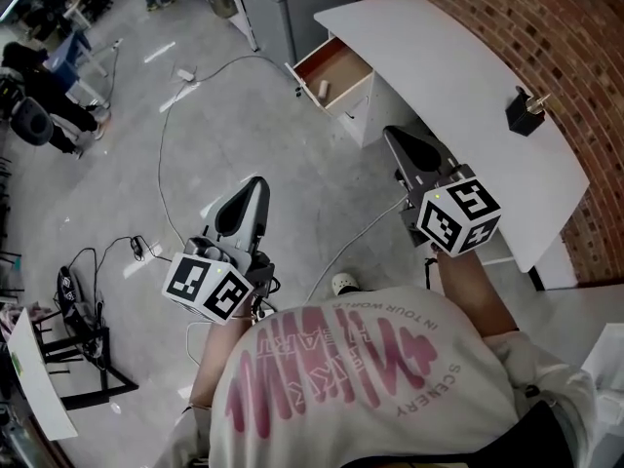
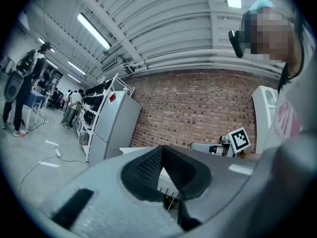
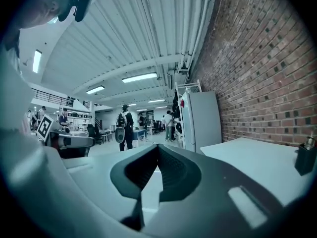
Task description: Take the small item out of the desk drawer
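Both grippers are closed and empty, tips touching: the left gripper (image 1: 257, 185) and the right gripper (image 1: 394, 136), well short of the open drawer (image 1: 343, 58). The drawer's back is hidden under the white desk (image 1: 458, 76). The item (image 1: 323, 89), small and pale, lies in the drawer's nearer corner. It is too small for me to tell its long axis or heading.
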The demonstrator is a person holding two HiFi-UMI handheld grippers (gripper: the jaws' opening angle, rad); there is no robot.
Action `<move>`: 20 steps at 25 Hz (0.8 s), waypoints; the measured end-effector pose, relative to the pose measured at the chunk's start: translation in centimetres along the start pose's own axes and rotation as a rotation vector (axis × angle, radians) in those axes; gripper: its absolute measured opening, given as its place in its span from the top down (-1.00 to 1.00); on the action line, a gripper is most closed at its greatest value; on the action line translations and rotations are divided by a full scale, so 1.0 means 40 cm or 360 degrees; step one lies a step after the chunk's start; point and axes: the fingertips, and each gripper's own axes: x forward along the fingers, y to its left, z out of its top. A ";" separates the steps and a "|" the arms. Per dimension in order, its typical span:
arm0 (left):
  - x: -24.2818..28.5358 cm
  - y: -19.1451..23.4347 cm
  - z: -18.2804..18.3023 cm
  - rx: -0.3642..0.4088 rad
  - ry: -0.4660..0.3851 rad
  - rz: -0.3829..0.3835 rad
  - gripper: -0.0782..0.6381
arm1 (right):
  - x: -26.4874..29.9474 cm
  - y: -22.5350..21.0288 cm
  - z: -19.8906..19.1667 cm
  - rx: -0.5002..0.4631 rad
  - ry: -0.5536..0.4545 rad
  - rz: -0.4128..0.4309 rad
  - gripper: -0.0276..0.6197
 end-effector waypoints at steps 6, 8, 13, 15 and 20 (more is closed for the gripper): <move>0.117 0.041 -0.002 -0.0020 -0.0023 0.0042 0.77 | 0.084 -0.122 -0.007 0.0005 0.0051 0.0030 0.89; 0.146 0.052 -0.012 -0.0017 -0.0010 0.0059 0.77 | 0.111 -0.147 -0.021 0.0018 0.0081 0.0060 0.89; 0.185 0.081 -0.055 -0.0048 0.0070 0.0086 0.77 | 0.162 -0.191 -0.073 0.0059 0.0147 0.0066 0.89; 0.191 0.096 -0.072 -0.0058 0.0104 0.0102 0.77 | 0.175 -0.202 -0.105 0.0079 0.0195 0.0063 0.89; 0.221 0.129 -0.099 -0.0082 0.0139 0.0122 0.77 | 0.208 -0.239 -0.172 0.0192 0.0293 0.0029 0.89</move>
